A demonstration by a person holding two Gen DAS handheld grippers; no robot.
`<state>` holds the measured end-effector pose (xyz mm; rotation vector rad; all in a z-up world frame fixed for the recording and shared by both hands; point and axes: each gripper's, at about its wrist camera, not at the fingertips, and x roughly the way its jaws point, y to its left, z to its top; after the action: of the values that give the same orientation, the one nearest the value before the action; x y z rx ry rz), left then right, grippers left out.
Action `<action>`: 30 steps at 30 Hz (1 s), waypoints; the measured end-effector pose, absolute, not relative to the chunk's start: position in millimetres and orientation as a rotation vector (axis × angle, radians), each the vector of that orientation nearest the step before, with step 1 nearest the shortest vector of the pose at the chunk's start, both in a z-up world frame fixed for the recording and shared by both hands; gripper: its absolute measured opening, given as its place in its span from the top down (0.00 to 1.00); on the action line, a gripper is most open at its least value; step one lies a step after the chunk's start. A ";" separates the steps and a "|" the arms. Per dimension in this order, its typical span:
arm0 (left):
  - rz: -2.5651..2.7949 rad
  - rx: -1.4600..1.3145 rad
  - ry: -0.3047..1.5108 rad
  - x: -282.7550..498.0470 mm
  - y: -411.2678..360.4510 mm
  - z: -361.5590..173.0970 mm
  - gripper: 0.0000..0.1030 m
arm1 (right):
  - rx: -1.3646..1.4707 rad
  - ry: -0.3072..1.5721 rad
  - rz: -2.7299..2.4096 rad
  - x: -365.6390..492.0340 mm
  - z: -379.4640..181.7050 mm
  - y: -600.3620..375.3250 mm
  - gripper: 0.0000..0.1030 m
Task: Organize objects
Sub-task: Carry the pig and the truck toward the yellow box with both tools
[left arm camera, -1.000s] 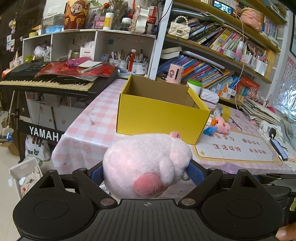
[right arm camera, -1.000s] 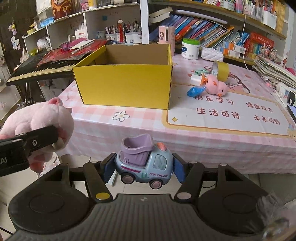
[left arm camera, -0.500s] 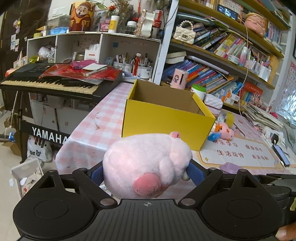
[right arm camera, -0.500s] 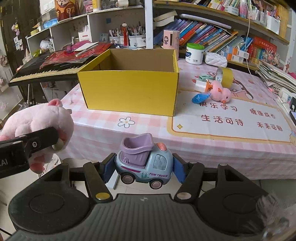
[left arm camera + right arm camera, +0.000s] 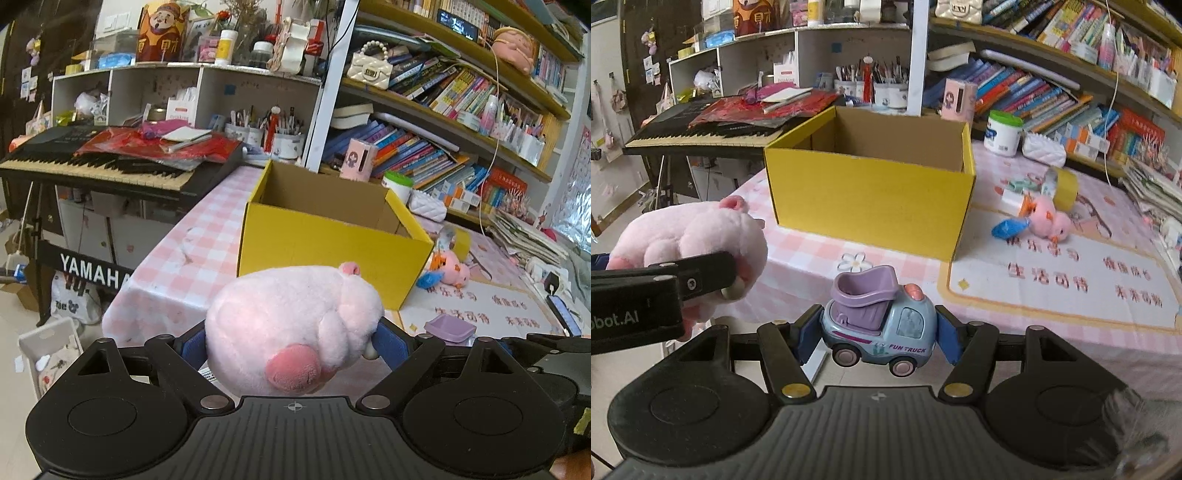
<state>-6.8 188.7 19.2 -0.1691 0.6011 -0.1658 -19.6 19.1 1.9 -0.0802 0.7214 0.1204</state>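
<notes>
Left gripper (image 5: 291, 341) clamps the pink plush pig (image 5: 295, 328), held in the air short of the table edge. Right gripper (image 5: 875, 334) squeezes the toy truck (image 5: 879, 325), also airborne. Yellow box (image 5: 871, 188) sits open on the checked tablecloth (image 5: 184, 266), w/ a pink duck toy (image 5: 1047, 221) just beside it.

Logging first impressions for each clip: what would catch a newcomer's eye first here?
Probably the pink plush pig squeezed in the left tongs, then the blue toy truck in the right tongs. Behind both, an open yellow box stands on the pink checked table.
</notes>
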 end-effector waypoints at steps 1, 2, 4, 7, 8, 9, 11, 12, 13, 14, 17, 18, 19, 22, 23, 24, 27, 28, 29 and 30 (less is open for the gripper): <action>-0.168 -0.168 0.593 -4.8 187.2 20.2 0.12 | -0.083 0.716 0.123 -17.5 2.4 18.5 0.41; -0.170 -0.167 0.585 -1.9 185.7 21.4 0.12 | -0.085 0.707 0.125 -14.9 2.9 17.9 0.41; -0.173 -0.160 0.560 6.3 182.2 26.1 0.12 | -0.085 0.683 0.127 -7.4 5.4 15.1 0.41; -0.172 -0.144 0.519 20.3 176.6 35.6 0.12 | -0.065 0.638 0.116 8.9 14.2 8.9 0.41; -0.171 -0.148 0.501 27.4 175.2 40.0 0.12 | -0.057 0.621 0.114 15.4 18.5 6.3 0.41; -0.171 -0.150 0.486 33.7 173.9 43.4 0.12 | -0.051 0.601 0.116 21.9 23.6 4.0 0.41; -0.164 -0.153 0.463 47.5 170.6 49.5 0.12 | -0.056 0.555 0.122 35.4 33.4 2.1 0.41; -0.158 -0.155 0.450 56.6 168.2 53.3 0.12 | -0.059 0.536 0.128 42.5 37.3 0.7 0.41; -0.153 -0.157 0.441 63.9 166.1 56.0 0.12 | -0.064 0.517 0.134 51.8 41.2 -0.7 0.41; -0.145 -0.161 0.431 72.9 163.2 58.9 0.12 | -0.072 0.503 0.139 61.1 44.4 -2.2 0.41; -0.122 -0.162 0.418 95.1 154.9 61.6 0.12 | -0.102 0.482 0.162 89.7 49.7 -4.8 0.41; -0.111 -0.154 0.418 103.7 151.2 60.5 0.12 | -0.109 0.477 0.170 100.6 49.7 -5.3 0.41; -0.104 -0.147 0.420 110.4 148.1 59.0 0.12 | -0.117 0.475 0.177 110.4 48.9 -5.4 0.41; -0.072 -0.137 0.455 133.2 141.1 50.7 0.12 | -0.138 0.498 0.191 137.6 41.8 -5.7 0.40; -0.064 -0.137 0.469 139.7 139.3 48.0 0.12 | -0.140 0.508 0.197 145.6 38.2 -5.6 0.40; -0.055 -0.134 0.481 145.5 137.3 45.0 0.12 | -0.139 0.515 0.205 152.0 34.8 -5.2 0.40; -0.031 -0.103 0.502 158.7 131.1 37.6 0.12 | -0.139 0.543 0.226 173.5 23.1 -5.9 0.40; -0.024 -0.085 0.502 161.7 128.3 36.0 0.12 | -0.138 0.557 0.234 180.8 18.8 -6.5 0.40; -0.017 -0.071 0.505 164.6 126.2 34.9 0.12 | -0.135 0.572 0.246 188.0 14.6 -7.3 0.40; -0.009 -0.061 0.511 167.9 124.5 34.0 0.12 | -0.134 0.587 0.259 194.5 10.5 -7.5 0.40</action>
<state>167.9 124.5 34.0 -0.0611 0.5109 -0.0086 194.5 -7.5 10.5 -0.1340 0.5868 0.2592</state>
